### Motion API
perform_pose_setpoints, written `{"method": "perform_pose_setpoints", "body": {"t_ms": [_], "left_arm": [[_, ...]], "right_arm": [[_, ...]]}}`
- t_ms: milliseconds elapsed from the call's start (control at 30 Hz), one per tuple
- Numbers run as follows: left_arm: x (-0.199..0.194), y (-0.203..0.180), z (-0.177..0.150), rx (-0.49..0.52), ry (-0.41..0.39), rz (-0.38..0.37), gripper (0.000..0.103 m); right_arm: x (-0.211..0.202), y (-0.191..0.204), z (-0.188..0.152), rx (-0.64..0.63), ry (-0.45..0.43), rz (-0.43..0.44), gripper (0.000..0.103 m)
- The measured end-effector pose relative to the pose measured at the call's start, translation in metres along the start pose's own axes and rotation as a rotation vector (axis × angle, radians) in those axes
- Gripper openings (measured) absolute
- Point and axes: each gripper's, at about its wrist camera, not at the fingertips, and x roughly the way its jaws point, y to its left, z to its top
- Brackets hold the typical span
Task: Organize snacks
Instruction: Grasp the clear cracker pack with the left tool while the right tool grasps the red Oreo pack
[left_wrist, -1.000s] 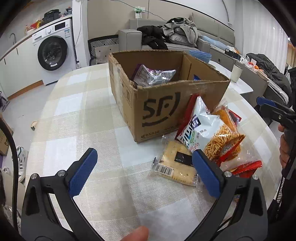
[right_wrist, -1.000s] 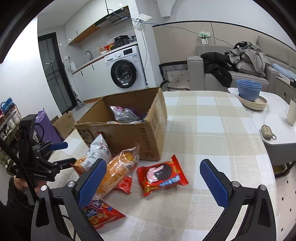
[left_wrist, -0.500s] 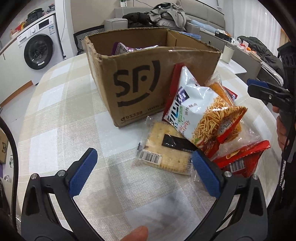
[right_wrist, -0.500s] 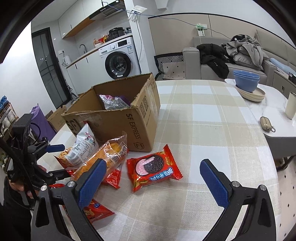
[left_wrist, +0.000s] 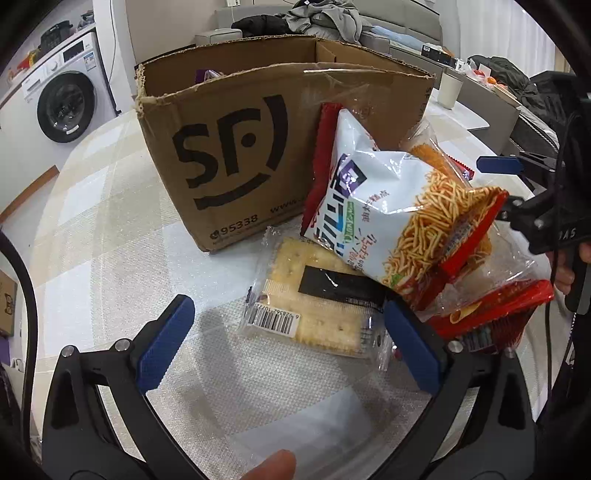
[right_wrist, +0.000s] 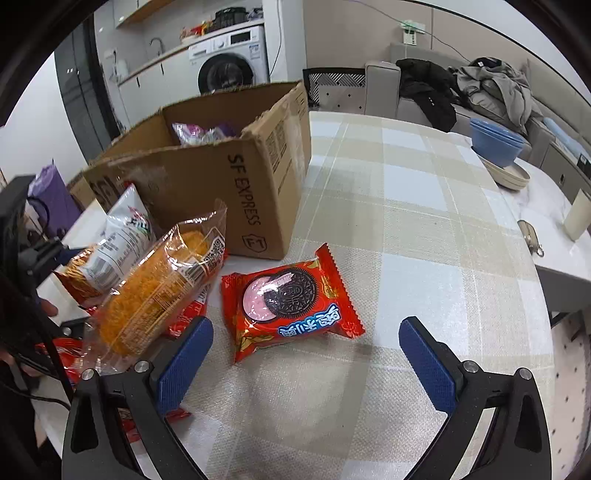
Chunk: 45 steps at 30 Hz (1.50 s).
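An open SF cardboard box stands on the checked tablecloth, with a purple-and-silver snack bag inside. Snack packs lie heaped against its front. My left gripper is open just above a clear cracker pack, its jaws astride it. A white noodle-snack bag leans on the box. My right gripper is open low over a red Oreo pack. A clear bag of orange snacks lies left of it. The box also shows in the right wrist view.
Red wrappers lie under the pile. The right gripper shows at the right of the left wrist view. Blue bowls, a cup and a small pouch sit on the adjoining white table. A sofa with clothes stands behind.
Both grippers have moved down and forward toward the snacks. The left one has closed in on the cracker pack, the right one on the Oreo pack. Both stay open.
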Motion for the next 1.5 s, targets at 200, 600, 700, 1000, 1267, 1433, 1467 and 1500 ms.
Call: {"method": "perform_pose_setpoints", "body": {"t_ms": [200,600,700,1000,1267,1433,1467,1500], "left_arm": [[0.014,0.001,0.008,-0.019,0.013,-0.030,0.103],[0.029,0.001,0.010,-0.031,0.026,-0.026,0.102],[0.016,0.002,0.001,-0.013,0.019,-0.037,0.090],[0.002,-0.016,-0.005,0.012,-0.019,-0.031,0.056],[-0.012,-0.012,-0.022,-0.031,-0.045,0.000,0.054],[-0.021,0.000,-0.026,-0.064,-0.068,0.011,0.054],[-0.024,0.002,-0.026,-0.073,-0.080,0.010,0.054],[-0.026,0.004,-0.027,-0.077,-0.085,0.012,0.054]], "right_arm": [[0.016,0.006,0.004,-0.054,0.040,-0.009,0.102],[0.029,0.004,0.007,-0.081,0.049,-0.023,0.087],[0.028,0.007,0.008,-0.097,0.035,-0.025,0.073],[0.017,0.006,-0.002,-0.106,-0.005,-0.009,0.051],[-0.001,0.004,-0.021,-0.086,-0.015,-0.010,0.051],[-0.014,0.003,-0.017,-0.075,-0.057,-0.007,0.051],[-0.018,0.004,-0.017,-0.074,-0.068,-0.007,0.051],[-0.020,0.004,-0.017,-0.074,-0.075,-0.006,0.051]]}}
